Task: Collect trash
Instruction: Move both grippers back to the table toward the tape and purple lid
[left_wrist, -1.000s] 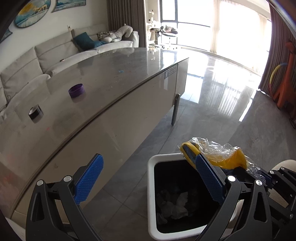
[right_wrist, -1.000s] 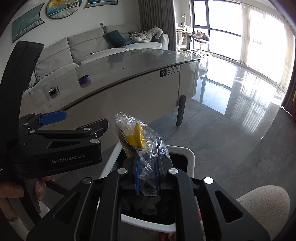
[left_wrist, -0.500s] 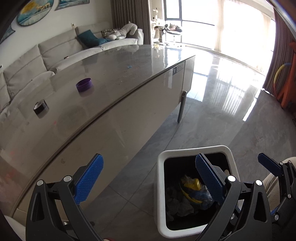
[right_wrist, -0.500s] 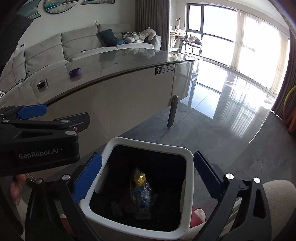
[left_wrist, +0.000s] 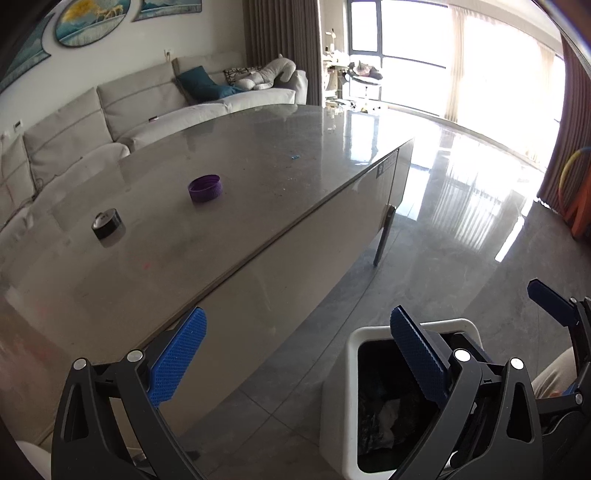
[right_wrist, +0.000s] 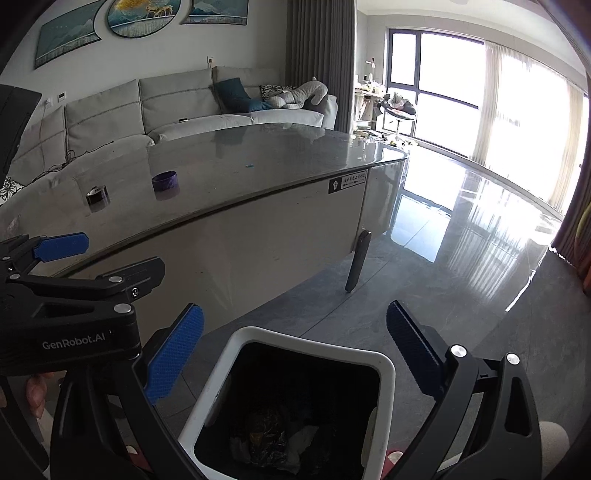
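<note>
- The right claw (right_wrist: 295, 354) hangs over the white bin (right_wrist: 314, 338), its jaws just sprung wide apart with nothing between them; the wrapper (right_wrist: 266, 435) lies at the bottom with other crumpled trash.
- The left claw (left_wrist: 295, 360) is also spread and empty, beside the bin.
- On the tabletop (left_wrist: 258, 155), a purple cap (left_wrist: 205, 187) and a tape roll (left_wrist: 107, 223) stand apart, probably next.

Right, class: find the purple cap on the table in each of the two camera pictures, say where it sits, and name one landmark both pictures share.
Left wrist view: the purple cap lies left of centre, in the upper half, on the grey table.
Right wrist view: the purple cap lies in the left part, above the middle.
Shared landmark: the black tape roll, just left of the cap in both.
</note>
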